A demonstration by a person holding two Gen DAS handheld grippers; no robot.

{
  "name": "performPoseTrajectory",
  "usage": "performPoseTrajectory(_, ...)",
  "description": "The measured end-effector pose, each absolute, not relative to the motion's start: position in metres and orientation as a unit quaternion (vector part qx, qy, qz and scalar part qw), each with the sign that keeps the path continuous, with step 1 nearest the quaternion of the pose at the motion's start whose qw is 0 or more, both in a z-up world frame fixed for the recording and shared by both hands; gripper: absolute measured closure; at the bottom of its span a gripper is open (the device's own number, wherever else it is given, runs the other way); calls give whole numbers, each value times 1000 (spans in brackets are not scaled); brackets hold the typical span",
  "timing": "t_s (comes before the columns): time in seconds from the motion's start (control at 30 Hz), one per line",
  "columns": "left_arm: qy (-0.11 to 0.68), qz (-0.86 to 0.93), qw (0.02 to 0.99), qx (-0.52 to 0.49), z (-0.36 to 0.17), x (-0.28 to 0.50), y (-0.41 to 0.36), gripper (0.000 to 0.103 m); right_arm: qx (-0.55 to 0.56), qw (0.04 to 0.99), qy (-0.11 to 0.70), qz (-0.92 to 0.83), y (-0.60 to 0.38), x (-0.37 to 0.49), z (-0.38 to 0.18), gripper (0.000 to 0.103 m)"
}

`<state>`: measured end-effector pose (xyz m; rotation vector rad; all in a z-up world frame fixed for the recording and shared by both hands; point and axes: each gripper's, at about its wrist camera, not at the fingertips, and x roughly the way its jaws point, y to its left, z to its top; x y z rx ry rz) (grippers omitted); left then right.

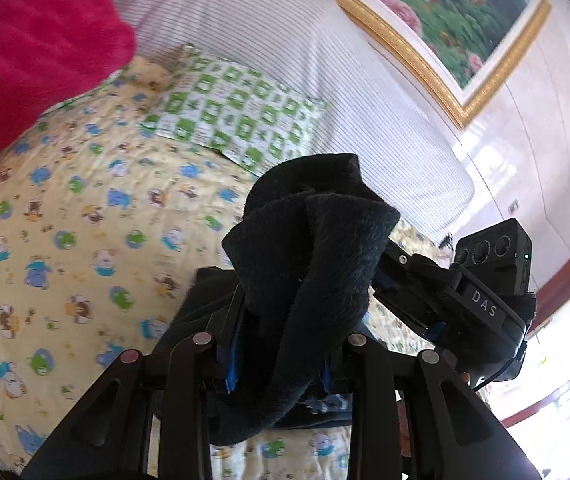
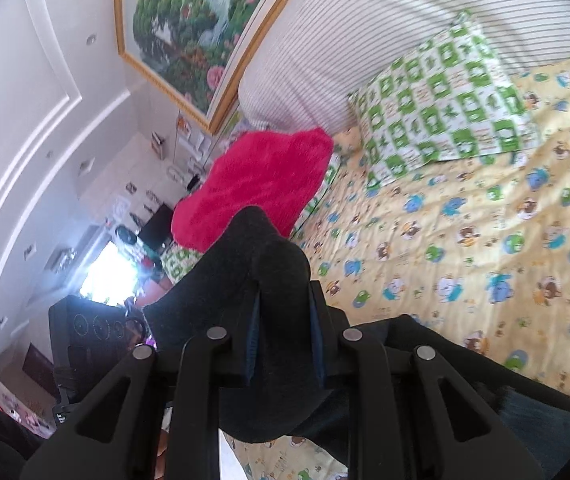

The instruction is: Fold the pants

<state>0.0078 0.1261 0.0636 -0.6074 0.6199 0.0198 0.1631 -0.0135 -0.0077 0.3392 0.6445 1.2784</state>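
The pants (image 1: 313, 264) were dark and fuzzy, and they were held up above the bed (image 1: 85, 216), not lying flat on it. The left gripper (image 1: 281, 344) had its jaws pressed on a thick bunch of this cloth; the cloth stood up in front of the jaws and also hung down between them toward the bed. The right gripper (image 2: 285, 344) also had its jaws closed on a fold of the pants (image 2: 261, 272), and the cloth rose above the jaws in a rounded peak. In the left wrist view the right gripper (image 1: 481, 296) was seen just beside the pants, on their right, with a small camera block on its top.

The bed carried a yellow sheet (image 2: 465, 232) with small cartoon animals. Behind the pants, near the head of the bed, lay a pillow (image 1: 237, 112) with green and white squares. A pink fluffy blanket (image 1: 33, 52) lay to the left of the pillow, touching the sheet. A large striped cushion (image 1: 269, 36) stood behind the pillow, against the wall. Above this cushion hung a painting (image 1: 457, 12) in a golden frame, showing flowers and green plants.
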Motion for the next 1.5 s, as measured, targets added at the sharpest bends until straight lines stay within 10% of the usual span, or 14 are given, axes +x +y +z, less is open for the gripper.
performPoseTrajectory(1.5, 364, -66, 926, -82, 17, 61, -41, 65, 331, 767, 295, 464, -197, 204, -103, 67)
